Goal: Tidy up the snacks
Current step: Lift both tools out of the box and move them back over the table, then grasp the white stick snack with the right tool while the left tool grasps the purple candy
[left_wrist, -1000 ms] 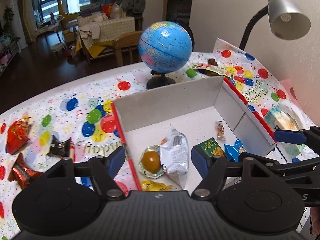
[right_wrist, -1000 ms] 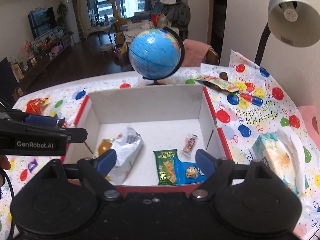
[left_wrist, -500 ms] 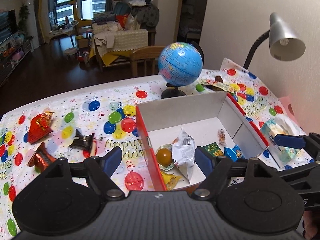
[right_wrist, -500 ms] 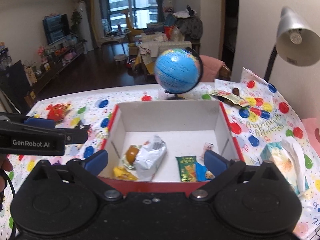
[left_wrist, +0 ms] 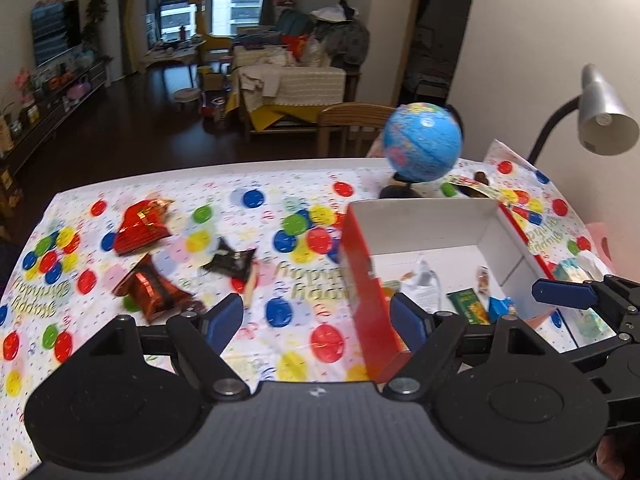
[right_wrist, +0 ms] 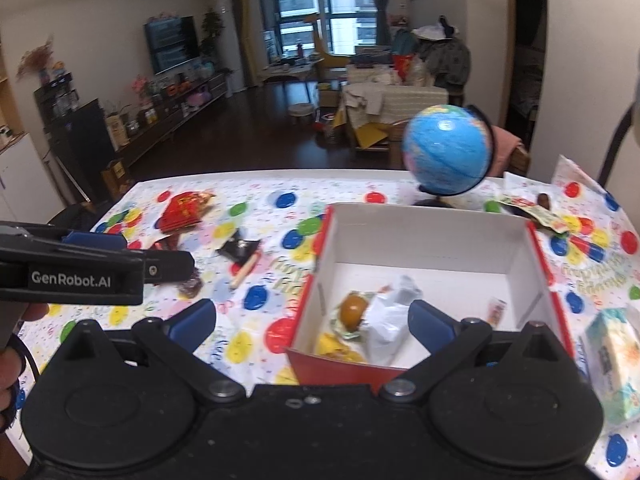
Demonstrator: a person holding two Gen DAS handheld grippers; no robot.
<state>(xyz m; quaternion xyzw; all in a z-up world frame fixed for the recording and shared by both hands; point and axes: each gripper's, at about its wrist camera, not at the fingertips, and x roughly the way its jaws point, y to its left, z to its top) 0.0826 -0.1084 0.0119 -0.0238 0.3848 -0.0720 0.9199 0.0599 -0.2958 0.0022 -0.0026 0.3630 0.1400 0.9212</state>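
Soft, even daylight enters through the far windows [right_wrist: 328, 4]; shadows are faint. Both fisheye views curve strongly at the edges. Motion blur smears the globe [left_wrist: 422, 142] and the tablecloth [left_wrist: 248, 216].

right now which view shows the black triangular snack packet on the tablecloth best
The left wrist view: the black triangular snack packet lies unobstructed, its whole outline visible beside the shiny red foil packets. In the right wrist view the packet is smaller and farther off, near the other gripper's finger.

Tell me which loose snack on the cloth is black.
The black packet, lying between the two red packets and the box; every other loose one is red.
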